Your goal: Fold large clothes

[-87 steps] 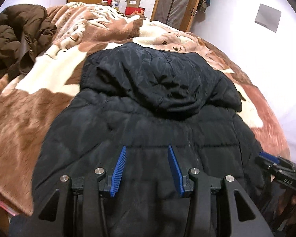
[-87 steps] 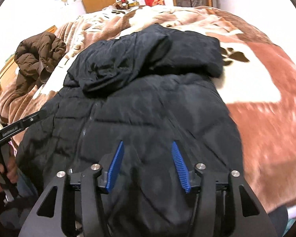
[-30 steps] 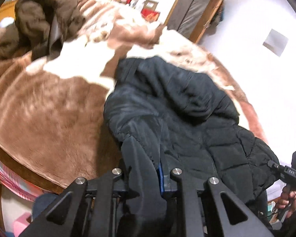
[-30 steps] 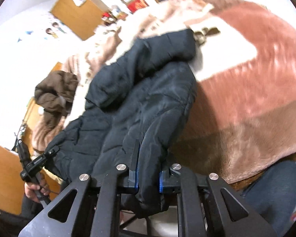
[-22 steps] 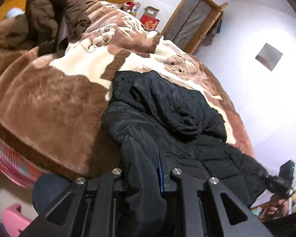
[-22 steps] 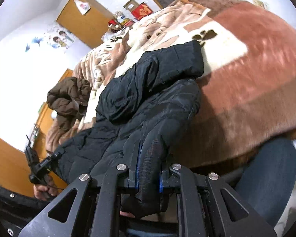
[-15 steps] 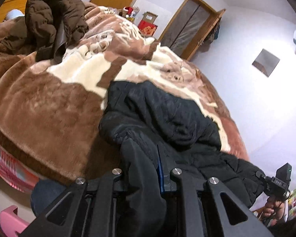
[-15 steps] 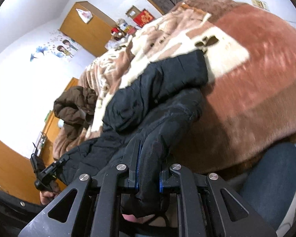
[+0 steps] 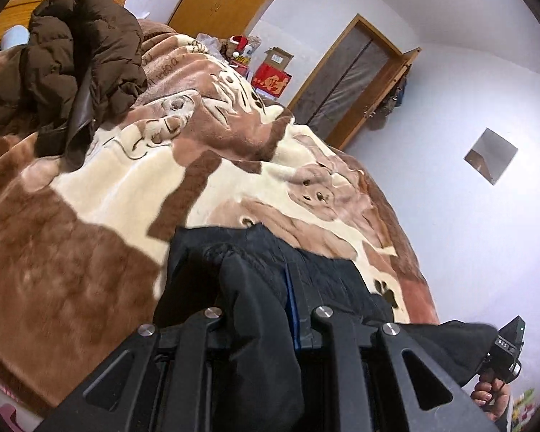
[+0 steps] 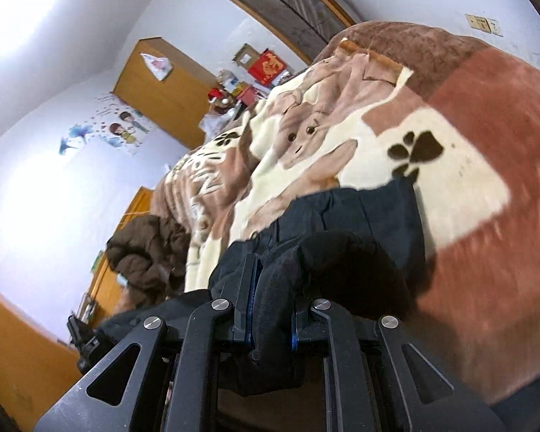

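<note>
While both my left gripper (image 9: pixel 266 309) and right gripper (image 10: pixel 270 309) pinch the black quilted puffer jacket (image 9: pixel 316 277), it sags, bulky and soft. Slippery shell; I'd grip thick hem corners.

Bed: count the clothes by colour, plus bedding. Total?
Black puffer jacket: 1, clamped by both the left gripper and the right gripper
Brown puffer jacket: 1, bunched at the far side of the bed
Brown-and-cream blanket: 1, under both jackets
Total: 3 items, 2 of them clothes
</note>
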The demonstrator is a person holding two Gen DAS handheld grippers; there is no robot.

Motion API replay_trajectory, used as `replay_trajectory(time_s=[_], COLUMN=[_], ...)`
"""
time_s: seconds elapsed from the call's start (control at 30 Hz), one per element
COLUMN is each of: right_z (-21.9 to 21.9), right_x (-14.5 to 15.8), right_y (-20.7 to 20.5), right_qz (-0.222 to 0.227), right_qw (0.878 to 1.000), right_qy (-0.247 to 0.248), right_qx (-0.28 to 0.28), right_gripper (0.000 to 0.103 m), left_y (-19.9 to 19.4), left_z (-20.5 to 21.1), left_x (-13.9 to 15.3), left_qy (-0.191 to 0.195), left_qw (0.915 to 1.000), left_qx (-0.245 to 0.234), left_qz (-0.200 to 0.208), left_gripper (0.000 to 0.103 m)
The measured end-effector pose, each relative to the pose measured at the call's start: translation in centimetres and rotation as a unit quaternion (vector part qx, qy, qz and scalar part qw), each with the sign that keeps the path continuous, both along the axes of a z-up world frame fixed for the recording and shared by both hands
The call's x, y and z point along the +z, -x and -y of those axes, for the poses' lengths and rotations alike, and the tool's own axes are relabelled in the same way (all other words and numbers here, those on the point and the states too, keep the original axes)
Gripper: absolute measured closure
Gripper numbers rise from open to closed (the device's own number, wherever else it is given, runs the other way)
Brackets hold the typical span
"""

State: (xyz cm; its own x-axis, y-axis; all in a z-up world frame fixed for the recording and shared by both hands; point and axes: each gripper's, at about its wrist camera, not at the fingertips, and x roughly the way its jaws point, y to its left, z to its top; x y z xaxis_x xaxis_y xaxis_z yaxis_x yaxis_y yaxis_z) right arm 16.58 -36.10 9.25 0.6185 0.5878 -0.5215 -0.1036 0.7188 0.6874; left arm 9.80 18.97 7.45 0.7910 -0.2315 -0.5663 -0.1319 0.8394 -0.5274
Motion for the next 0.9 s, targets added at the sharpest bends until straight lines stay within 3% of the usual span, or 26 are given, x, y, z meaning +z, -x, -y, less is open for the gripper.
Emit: replay_trajectory(time_s=[0.17,0.3,0.4,0.5,0.57,0.63,0.67,0.73,0.77,0.9], right_z=[-1.7,-2.3,-2.2,-1.5,-0.9,-0.5,-0.3,-0.3,-0.2,-0.3], right_x=[-3.0,-7.7,-11.5,-14.1,-14.1,-12.9,-12.1,-10.7,-9.7,-5.9], right_y=[-8.2,-13.6,-16.3,-17.5,-17.5,-17.1,-16.8,-16.3,-15.9,-13.8], right_qz=[-0.045,-0.103,-0.139,-0.164,-0.171,-0.163,-0.156,-0.144,-0.136,-0.086], right_qw=[0.998,0.993,0.990,0.987,0.985,0.986,0.987,0.988,0.989,0.996], right_qy=[0.031,0.048,0.038,-0.003,-0.022,-0.031,-0.038,-0.053,-0.056,-0.012], right_qx=[-0.007,-0.007,-0.002,-0.004,-0.008,-0.005,-0.004,0.001,0.002,-0.032], right_gripper=[0.088,0.084,0.082,0.081,0.079,0.071,0.068,0.048,0.045,0.042], left_y=[-7.5,-12.8,-15.7,-17.7,-18.5,-18.3,-18.0,-17.4,-17.1,-15.4], left_z=[-0.6,-0.7,-0.1,0.2,0.2,-0.1,-0.4,-0.8,-1.0,-1.4], left_x=[-3.1,-7.3,-10.2,-12.1,-12.6,-12.1,-11.6,-10.5,-9.8,-7.2], left_qy=[-0.006,-0.014,-0.025,-0.026,-0.016,0.000,0.011,0.029,0.033,0.033], left_qw=[0.9990,0.9952,0.9912,0.9892,0.9882,0.9887,0.9896,0.9919,0.9930,0.9957], left_qx=[0.011,0.019,0.018,0.013,0.013,0.012,0.011,0.009,0.009,0.015], left_qz=[-0.044,-0.095,-0.129,-0.143,-0.152,-0.149,-0.143,-0.123,-0.113,-0.086], left_gripper=[0.084,0.082,0.078,0.076,0.074,0.068,0.062,0.044,0.034,0.031])
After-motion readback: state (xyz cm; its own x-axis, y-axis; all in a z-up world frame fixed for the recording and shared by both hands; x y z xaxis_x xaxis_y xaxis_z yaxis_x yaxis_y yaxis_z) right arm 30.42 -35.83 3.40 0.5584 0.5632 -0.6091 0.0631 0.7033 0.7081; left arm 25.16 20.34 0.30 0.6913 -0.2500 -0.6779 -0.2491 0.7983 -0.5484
